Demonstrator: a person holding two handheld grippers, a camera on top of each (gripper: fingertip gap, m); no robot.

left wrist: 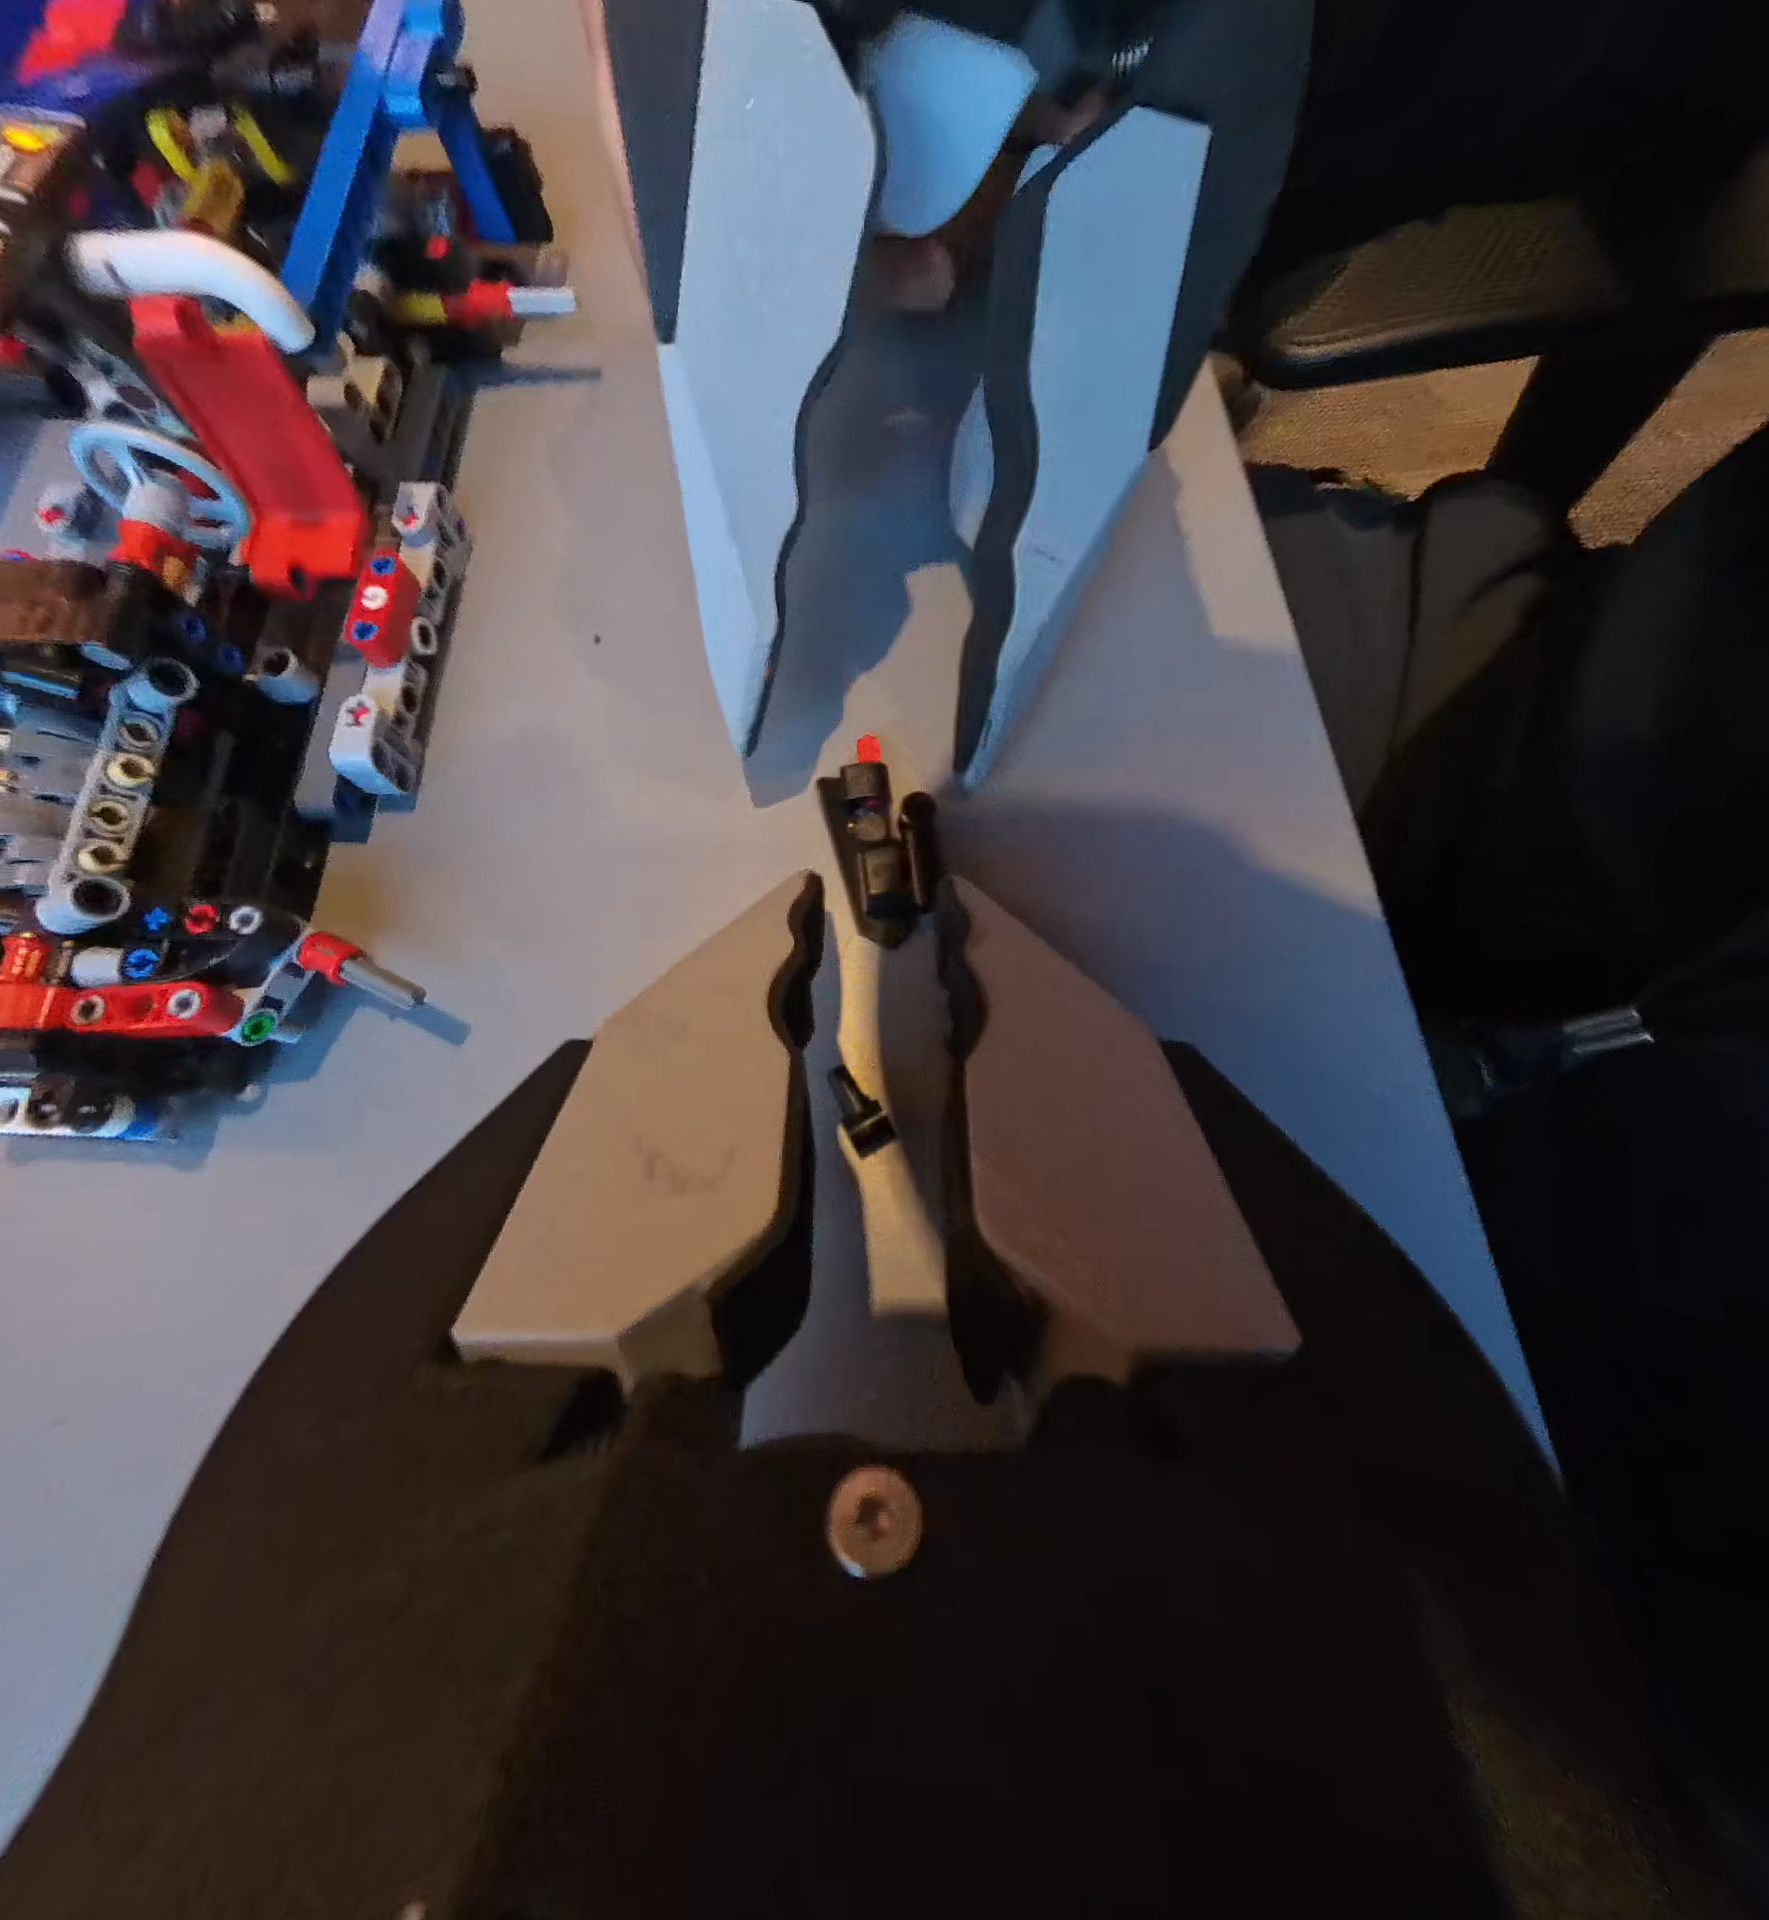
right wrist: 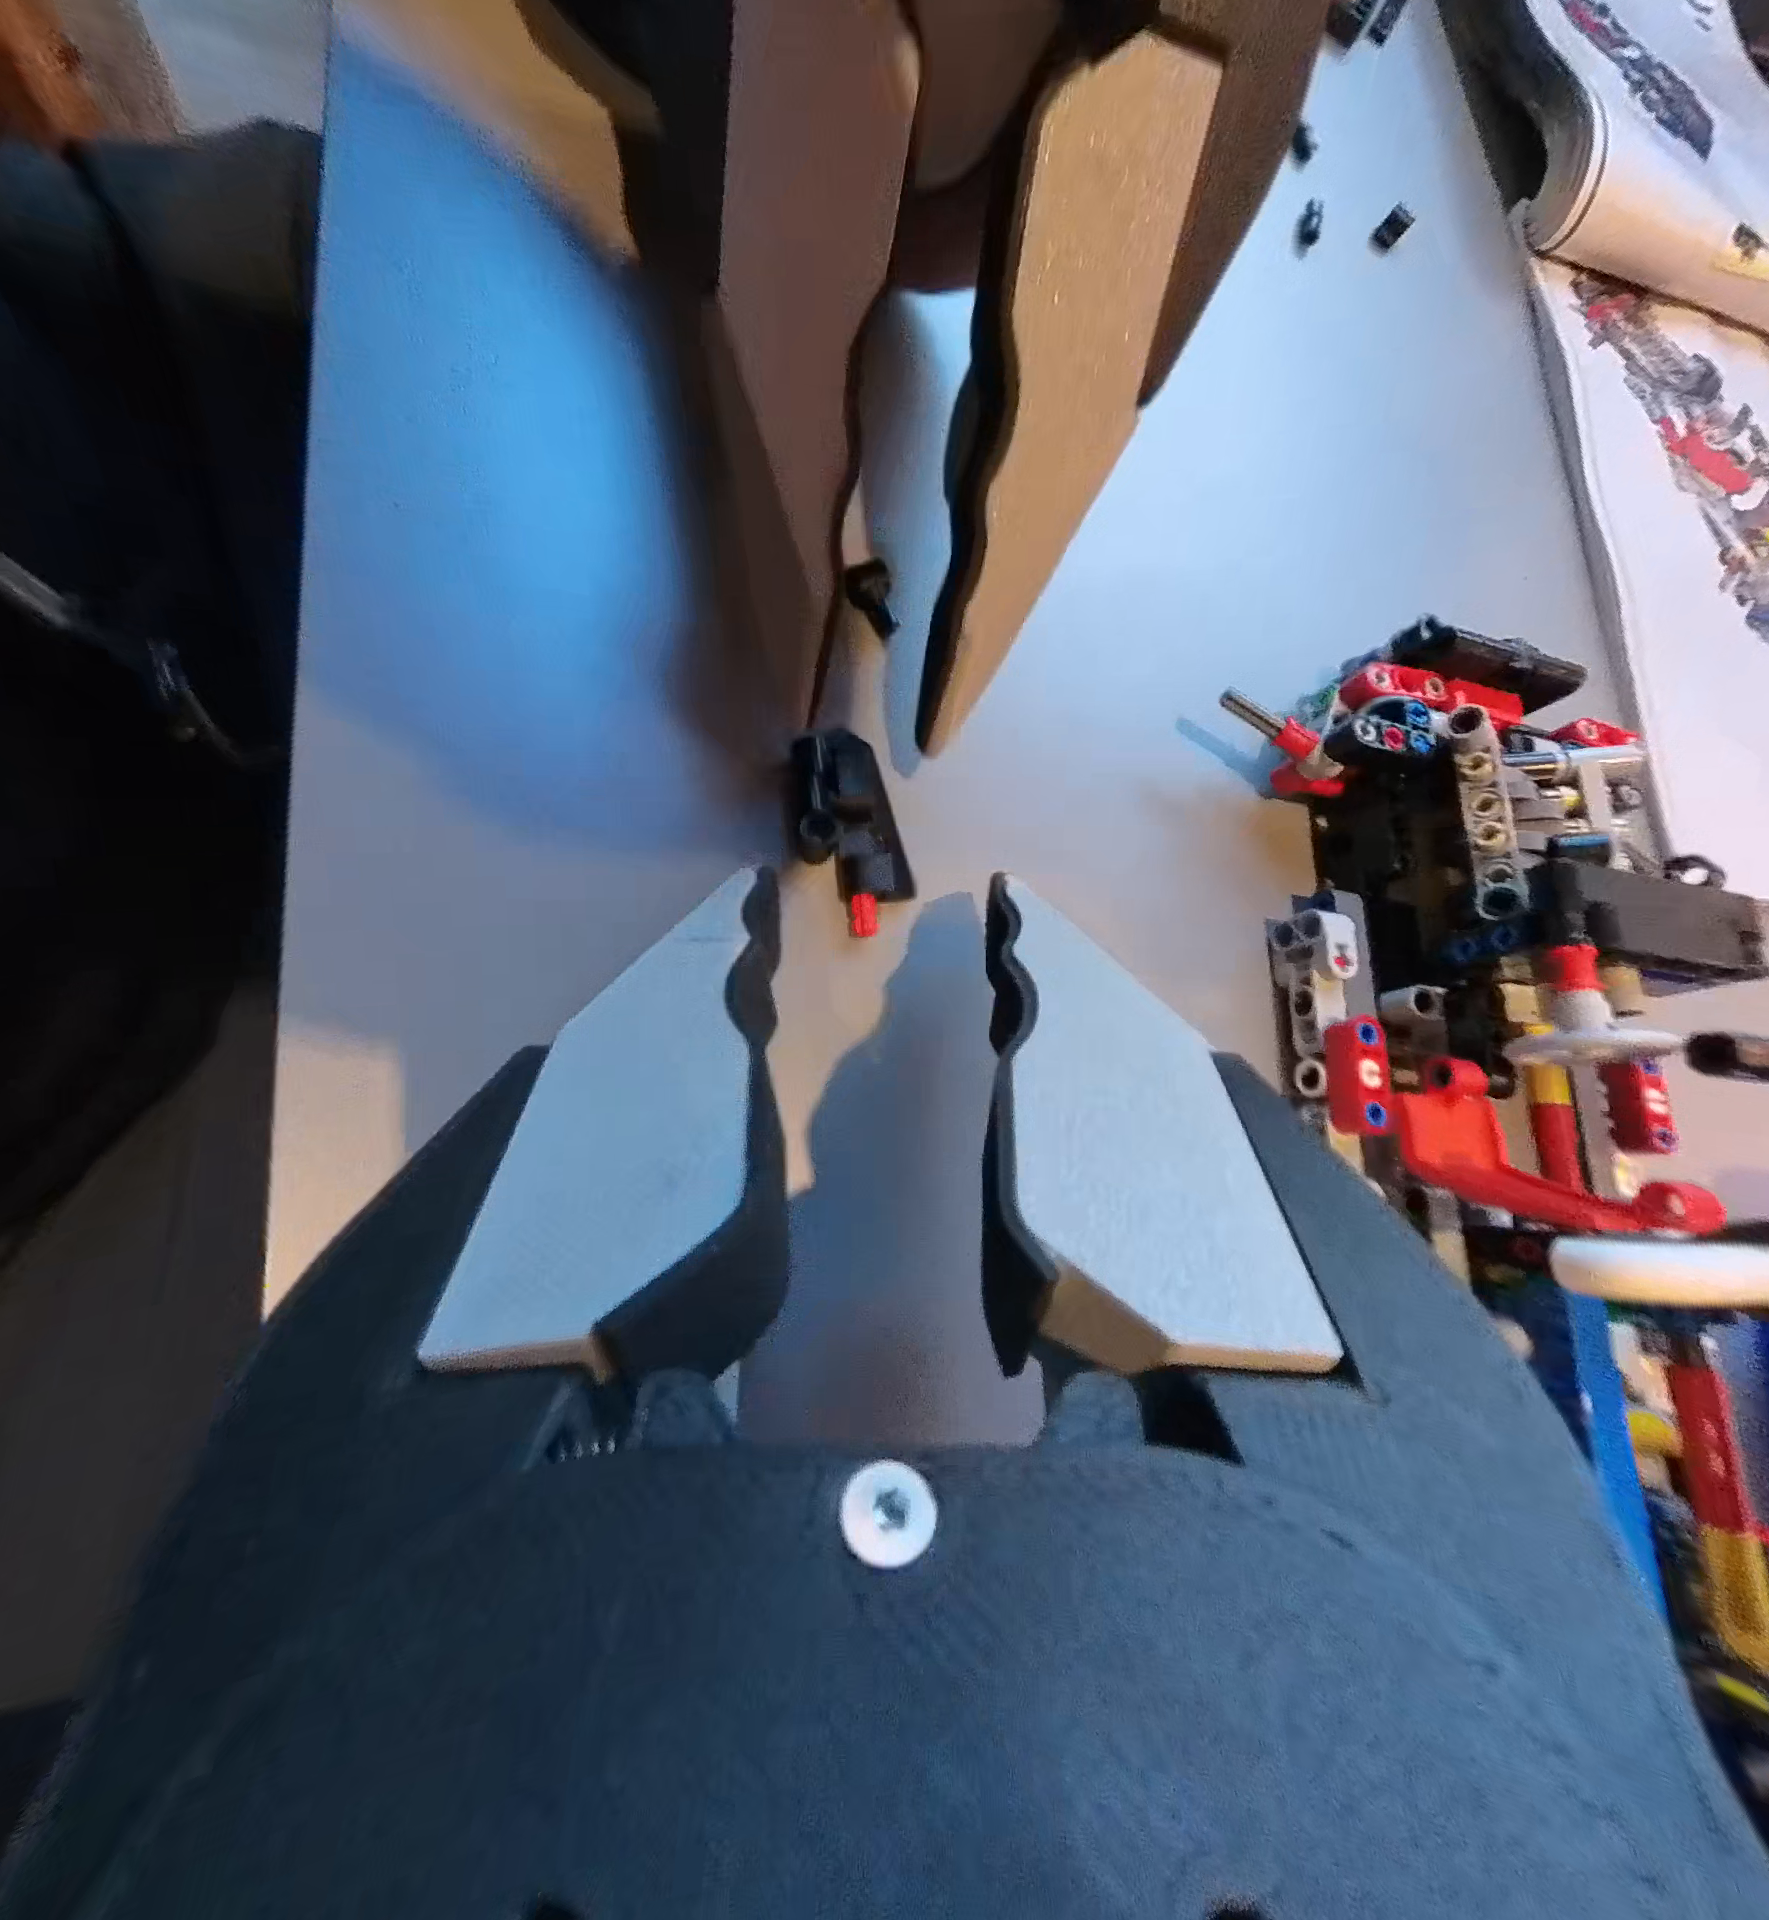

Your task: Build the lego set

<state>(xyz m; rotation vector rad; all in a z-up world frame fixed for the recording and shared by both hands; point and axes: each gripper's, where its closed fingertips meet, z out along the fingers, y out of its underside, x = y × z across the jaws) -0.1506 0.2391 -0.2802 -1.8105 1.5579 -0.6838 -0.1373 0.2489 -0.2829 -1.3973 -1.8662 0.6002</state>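
A small black lego piece with a red pin at one end (left wrist: 875, 847) lies on the white table (left wrist: 568, 727), between the tips of both grippers. My left gripper (left wrist: 878, 894) is open and empty, its tips just short of the piece. A tiny black pin (left wrist: 859, 1117) lies on the table between its fingers. My right gripper (right wrist: 882, 888) is open and empty, facing the same piece (right wrist: 844, 821) from the opposite side. In the right wrist view the left gripper (right wrist: 875, 727) comes down from the top, with the black pin (right wrist: 869, 592) between its fingers.
The large part-built lego model (left wrist: 184, 727) of black, red, grey and blue parts stands beside the grippers, also in the right wrist view (right wrist: 1482, 935). An open instruction booklet (right wrist: 1690, 520) and loose black pieces (right wrist: 1389, 223) lie beyond. The table edge (left wrist: 1379, 935) runs close by, with dark chairs past it. Only a small space, under 4 cm, lies between the two pairs of fingers.
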